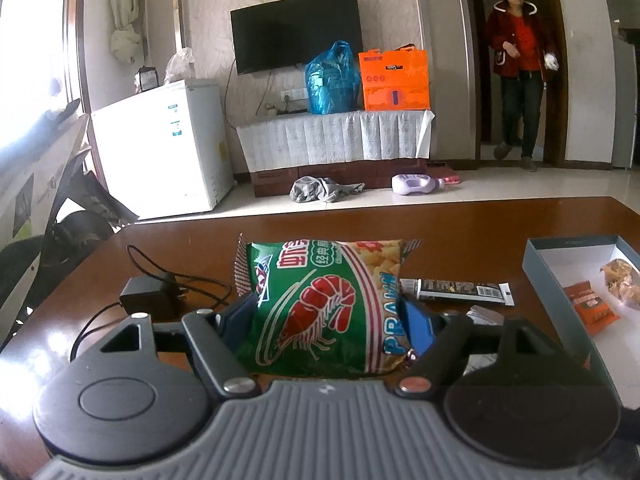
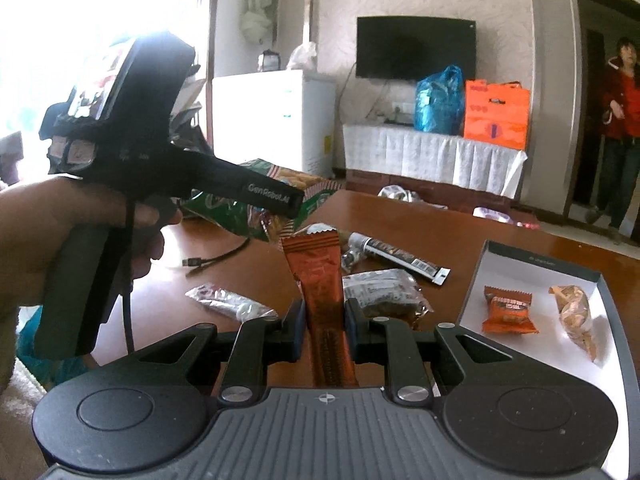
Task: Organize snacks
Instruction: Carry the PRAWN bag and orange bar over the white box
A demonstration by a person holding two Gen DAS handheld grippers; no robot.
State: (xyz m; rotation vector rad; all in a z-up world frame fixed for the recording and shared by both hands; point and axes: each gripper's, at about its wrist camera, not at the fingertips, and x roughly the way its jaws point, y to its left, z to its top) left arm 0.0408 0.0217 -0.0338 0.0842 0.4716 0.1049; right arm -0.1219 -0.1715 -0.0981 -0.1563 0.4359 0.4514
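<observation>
The left gripper (image 1: 332,316) has its jaws spread wide and pressed against both sides of a green bag of prawn crackers (image 1: 324,304); the bag sits between the blue pads, its far end sticking out well beyond the fingertips, and in the right wrist view it hangs tilted above the brown table (image 1: 460,224) rather than lying on it. The right gripper (image 2: 324,322) is nearly closed, its pads pinching a narrow orange-brown snack packet (image 2: 316,276); the packet stands upright between the fingers, its crimped top rising above them. Just beyond that packet lie a dark snack bar (image 2: 396,258) and a clear pack of dark snacks (image 2: 384,292); a silvery wrapper (image 2: 228,300) lies to the left. To the right an open box (image 2: 532,264) rests on the table; inside it are a small orange packet (image 2: 508,310) and a clear bag of nuts (image 2: 574,314), lying apart. A hand (image 2: 80,232) grips the left tool's handle.
</observation>
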